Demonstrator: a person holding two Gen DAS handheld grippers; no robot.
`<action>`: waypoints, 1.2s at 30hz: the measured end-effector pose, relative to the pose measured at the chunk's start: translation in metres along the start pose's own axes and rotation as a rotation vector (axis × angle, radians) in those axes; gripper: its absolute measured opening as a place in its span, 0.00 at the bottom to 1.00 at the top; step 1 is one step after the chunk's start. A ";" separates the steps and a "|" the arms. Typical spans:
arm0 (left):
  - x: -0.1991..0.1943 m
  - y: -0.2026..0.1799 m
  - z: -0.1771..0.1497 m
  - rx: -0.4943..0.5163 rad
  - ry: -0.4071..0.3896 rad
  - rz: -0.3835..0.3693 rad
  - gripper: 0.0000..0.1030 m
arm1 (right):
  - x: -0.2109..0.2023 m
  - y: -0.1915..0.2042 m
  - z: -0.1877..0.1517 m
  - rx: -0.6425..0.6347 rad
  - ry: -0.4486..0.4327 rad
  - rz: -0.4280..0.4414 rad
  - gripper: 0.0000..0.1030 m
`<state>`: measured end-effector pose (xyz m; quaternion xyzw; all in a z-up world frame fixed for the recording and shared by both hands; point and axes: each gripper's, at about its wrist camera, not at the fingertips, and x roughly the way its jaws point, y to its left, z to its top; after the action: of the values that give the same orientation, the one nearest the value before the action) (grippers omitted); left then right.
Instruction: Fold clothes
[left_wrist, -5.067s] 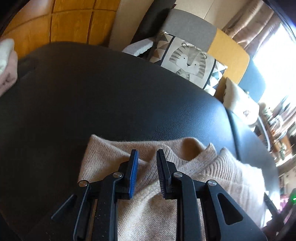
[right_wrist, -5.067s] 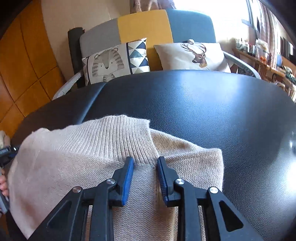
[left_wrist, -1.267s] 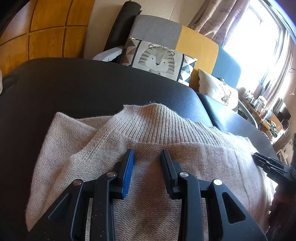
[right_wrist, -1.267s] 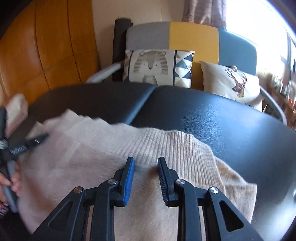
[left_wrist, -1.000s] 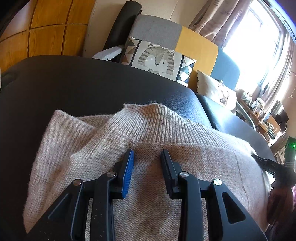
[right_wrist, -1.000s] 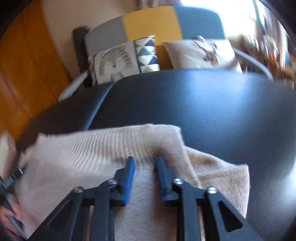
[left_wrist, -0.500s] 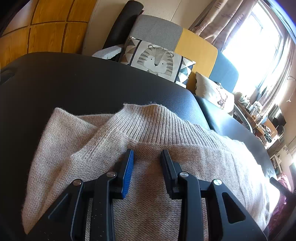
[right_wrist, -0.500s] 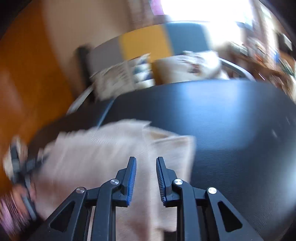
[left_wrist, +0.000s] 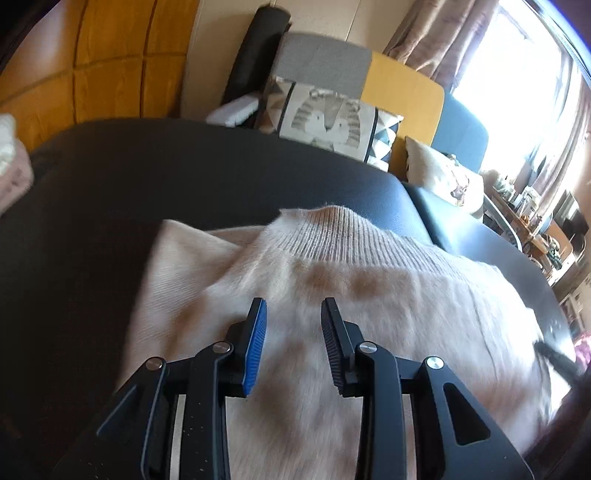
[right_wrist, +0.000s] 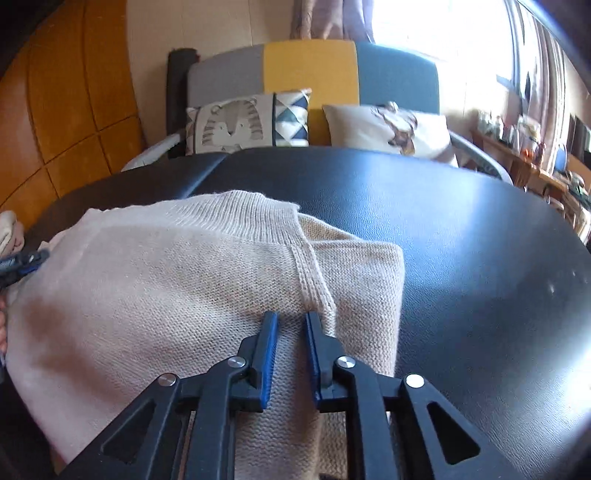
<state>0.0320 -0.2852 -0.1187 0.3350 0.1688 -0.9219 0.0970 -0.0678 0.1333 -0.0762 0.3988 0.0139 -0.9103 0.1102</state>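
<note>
Moved: right gripper (right_wrist: 290, 319) has swung back over the beige knit sweater (right_wrist: 166, 295), its fingers closing around a raised ridge by the shoulder seam; whether the pads bite yet I cannot tell.
Left gripper (left_wrist: 291, 308): fingers apart above the knit, empty.
Sweater: partly folded on the black padded tabletop (right_wrist: 461, 240).
Handling: soft, light, limp, stretchy.
Hold: ribbed collar (left_wrist: 332, 236) or folded edge.

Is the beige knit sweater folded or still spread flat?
Folded. On the beige knit sweater a ribbed-edged layer lies doubled over another layer, whose edge shows at the right on the black padded surface.
</note>
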 end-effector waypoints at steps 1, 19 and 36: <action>-0.008 -0.005 -0.004 0.017 -0.021 -0.002 0.37 | -0.009 0.004 0.005 0.018 -0.023 0.012 0.18; -0.030 -0.062 -0.082 0.361 -0.090 0.115 0.63 | -0.012 0.175 -0.032 -0.425 -0.014 0.154 0.23; -0.060 0.044 -0.075 -0.134 -0.005 0.313 0.73 | -0.032 0.186 -0.061 -0.388 0.087 0.437 0.28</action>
<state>0.1339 -0.2940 -0.1443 0.3477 0.1754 -0.8830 0.2619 0.0370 -0.0347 -0.0829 0.4024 0.1060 -0.8275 0.3768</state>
